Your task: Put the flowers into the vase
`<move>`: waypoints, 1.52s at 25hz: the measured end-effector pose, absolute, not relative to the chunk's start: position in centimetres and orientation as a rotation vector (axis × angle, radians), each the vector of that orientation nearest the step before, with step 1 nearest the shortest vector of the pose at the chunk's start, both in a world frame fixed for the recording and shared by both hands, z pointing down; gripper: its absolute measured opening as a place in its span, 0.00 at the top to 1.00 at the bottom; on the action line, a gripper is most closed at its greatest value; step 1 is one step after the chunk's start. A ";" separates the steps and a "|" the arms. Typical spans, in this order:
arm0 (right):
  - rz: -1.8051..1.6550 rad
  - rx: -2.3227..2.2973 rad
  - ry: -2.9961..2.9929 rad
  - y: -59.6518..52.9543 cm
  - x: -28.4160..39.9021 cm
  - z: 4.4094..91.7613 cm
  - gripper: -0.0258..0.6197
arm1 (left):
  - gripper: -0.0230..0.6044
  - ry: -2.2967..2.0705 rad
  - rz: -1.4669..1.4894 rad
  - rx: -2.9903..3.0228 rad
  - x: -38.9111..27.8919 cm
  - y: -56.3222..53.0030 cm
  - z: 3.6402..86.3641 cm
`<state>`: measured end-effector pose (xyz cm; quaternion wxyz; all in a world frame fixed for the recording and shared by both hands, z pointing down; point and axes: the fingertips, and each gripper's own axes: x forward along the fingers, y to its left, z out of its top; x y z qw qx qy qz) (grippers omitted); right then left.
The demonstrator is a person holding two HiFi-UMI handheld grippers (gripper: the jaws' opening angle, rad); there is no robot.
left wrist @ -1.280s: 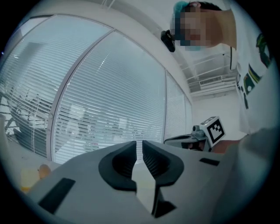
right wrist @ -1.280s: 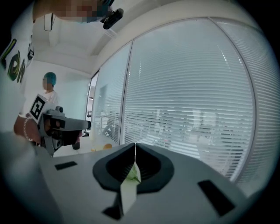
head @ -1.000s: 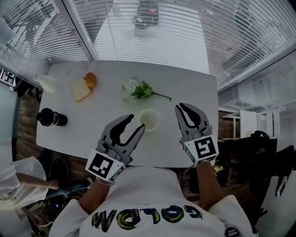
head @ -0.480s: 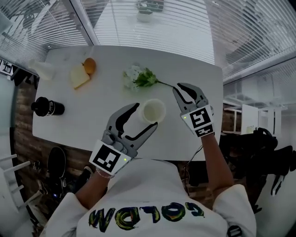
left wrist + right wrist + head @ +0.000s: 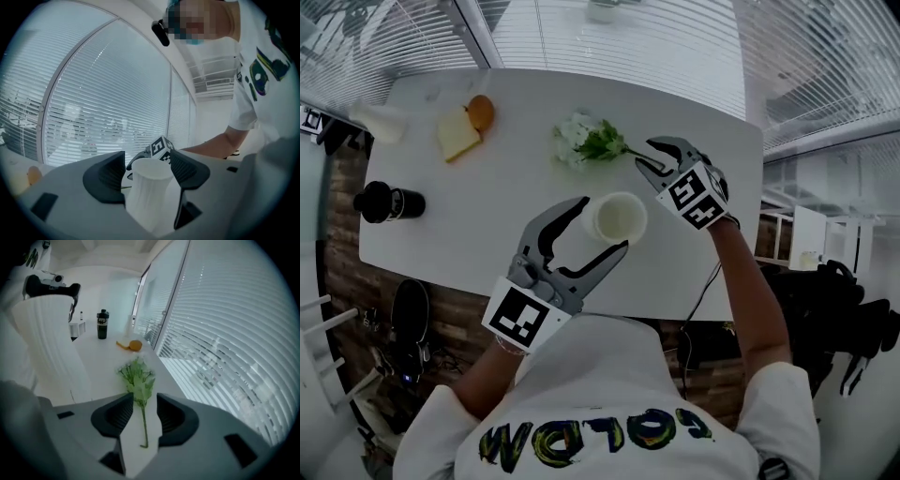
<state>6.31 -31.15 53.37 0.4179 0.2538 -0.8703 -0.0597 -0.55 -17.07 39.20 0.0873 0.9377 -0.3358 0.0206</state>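
Grey left claw [image 5: 603, 224] opening round vase [image 5: 620, 217], right claw [image 5: 643, 157] round flowers [image 5: 586, 141]

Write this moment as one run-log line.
left tongs: just opened, white ribbed vase between, ungripped | right tongs: just opening, green flower stem between, ungripped

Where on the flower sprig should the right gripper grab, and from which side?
Grip the bare stem below the leaves, coming from its cut end: the sprig lies flat on the table, blooms pointing away. The right gripper, jaws just opening, straddles the stem without touching.
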 end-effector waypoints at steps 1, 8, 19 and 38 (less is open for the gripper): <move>-0.146 0.604 -2.178 -31.4 5.9 54.0 0.69 | 0.49 -0.999 0.063 2.792 -0.5 -17.1 39.3; -0.117 0.373 -2.103 -32.6 3.2 58.0 0.51 | 0.49 -0.990 0.069 2.793 -0.6 -17.2 40.0; -0.036 0.188 -2.012 -33.8 1.0 61.3 0.44 | 0.49 -0.986 0.087 2.799 -0.9 -17.0 40.1; 0.061 0.154 -2.037 -34.3 -0.6 63.3 0.78 | 0.49 -1.002 0.089 2.779 -1.3 -16.6 40.1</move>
